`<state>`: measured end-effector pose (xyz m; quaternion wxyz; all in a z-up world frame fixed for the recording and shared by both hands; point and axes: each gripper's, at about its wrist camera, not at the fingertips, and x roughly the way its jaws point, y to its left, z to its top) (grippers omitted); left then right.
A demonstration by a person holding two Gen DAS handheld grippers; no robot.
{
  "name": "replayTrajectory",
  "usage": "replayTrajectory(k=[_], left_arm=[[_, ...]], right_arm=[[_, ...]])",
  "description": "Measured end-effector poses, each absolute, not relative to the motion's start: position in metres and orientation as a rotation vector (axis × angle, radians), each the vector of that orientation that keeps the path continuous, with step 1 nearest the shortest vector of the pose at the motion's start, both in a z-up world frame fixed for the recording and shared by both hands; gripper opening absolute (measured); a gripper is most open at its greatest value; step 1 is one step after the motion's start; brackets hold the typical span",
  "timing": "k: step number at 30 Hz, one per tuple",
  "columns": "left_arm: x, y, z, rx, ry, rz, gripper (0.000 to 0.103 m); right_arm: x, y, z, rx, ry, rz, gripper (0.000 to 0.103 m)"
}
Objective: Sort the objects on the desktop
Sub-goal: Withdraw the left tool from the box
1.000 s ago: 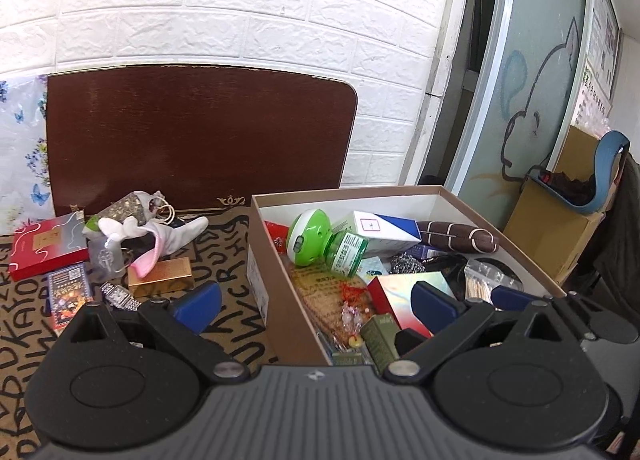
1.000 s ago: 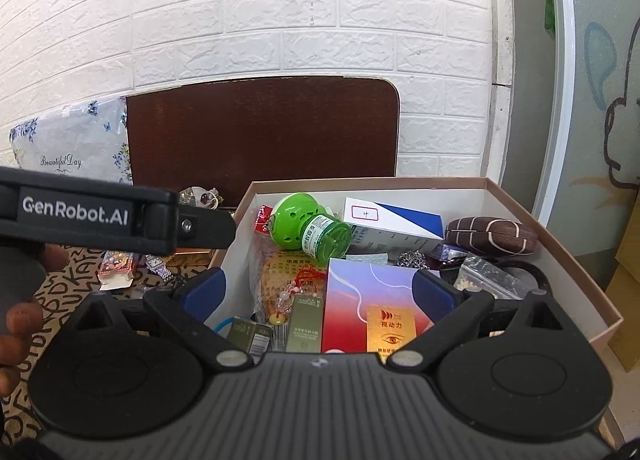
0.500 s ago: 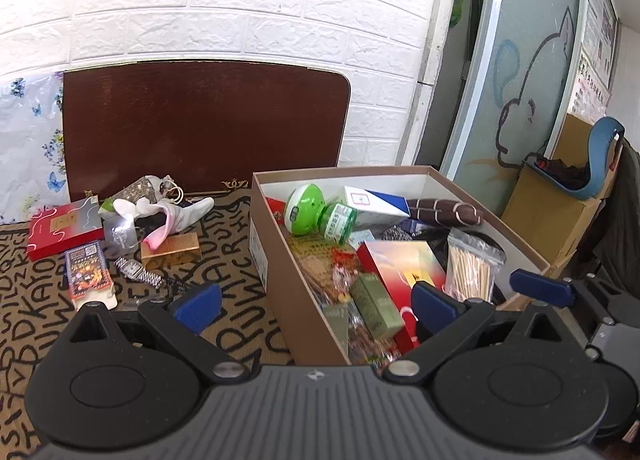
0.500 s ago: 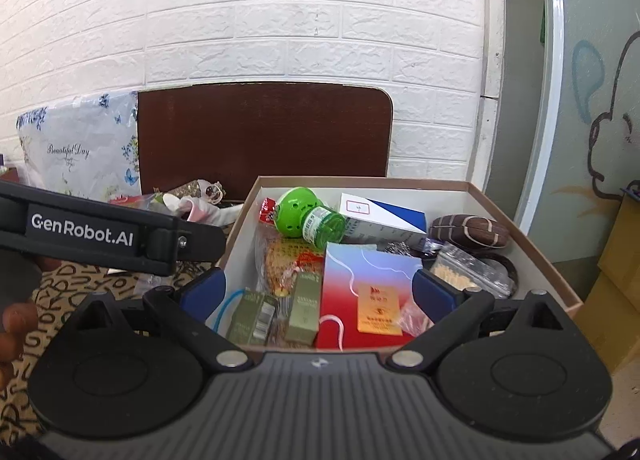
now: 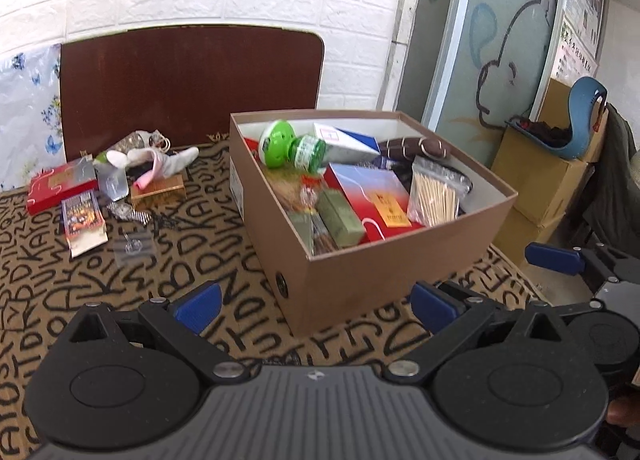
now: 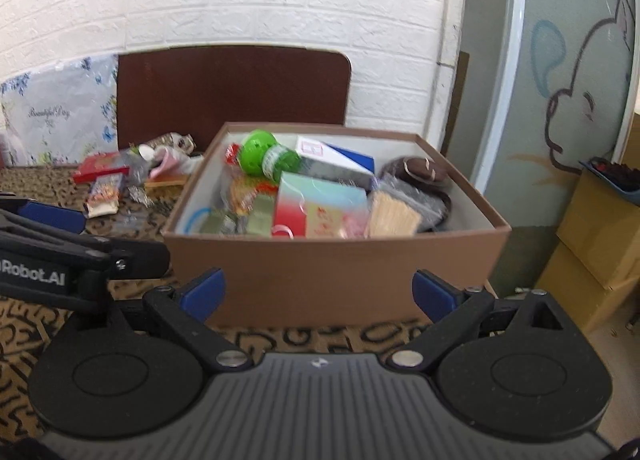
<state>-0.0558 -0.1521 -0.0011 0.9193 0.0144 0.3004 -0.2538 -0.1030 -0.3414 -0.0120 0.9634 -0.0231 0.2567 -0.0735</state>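
Note:
A brown cardboard box [image 5: 400, 256] [image 6: 340, 272] stands on the patterned mat, filled with several items: a green bottle [image 5: 296, 145] [image 6: 268, 155], a red and blue packet [image 5: 372, 195], a bag of toothpicks [image 5: 436, 191], a white and blue carton [image 6: 336, 157]. Loose items lie left of it: a red box [image 5: 60, 187], a pink and white toy [image 5: 156, 161], a gold box [image 5: 158, 191], a card packet [image 5: 82, 219]. My left gripper [image 5: 316, 306] is open and empty, in front of the box's near corner. My right gripper [image 6: 318, 294] is open and empty, before the box's front wall.
A dark brown board [image 5: 188, 83] leans on the white brick wall behind the mat. Stacked cardboard cartons [image 5: 536, 179] with a blue helmet-like shell [image 5: 576, 119] stand at the right. The left gripper's arm [image 6: 60, 256] crosses the right wrist view at left.
Both grippers have pulled back and away from the box, from above its contents to in front of it. Both stay open and empty.

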Motion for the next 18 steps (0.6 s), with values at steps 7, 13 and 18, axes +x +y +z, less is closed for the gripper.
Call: replayTrajectory(k=[7, 13, 18], left_arm=[[-0.0594, -0.1539, 0.0015, 0.035, 0.605, -0.518, 0.103], [-0.0594, -0.1509, 0.0013, 0.018, 0.6, -0.519, 0.103], [-0.0602, -0.1515, 0.0013, 0.023, 0.595, -0.527, 0.103]], right_arm=[[-0.1035, -0.3467, -0.0136, -0.03, 0.531, -0.16, 0.097], [-0.0992, -0.3447, -0.0166, -0.023, 0.541, -0.153, 0.098], [-0.0966, -0.3428, -0.0186, -0.024, 0.551, -0.149, 0.098]])
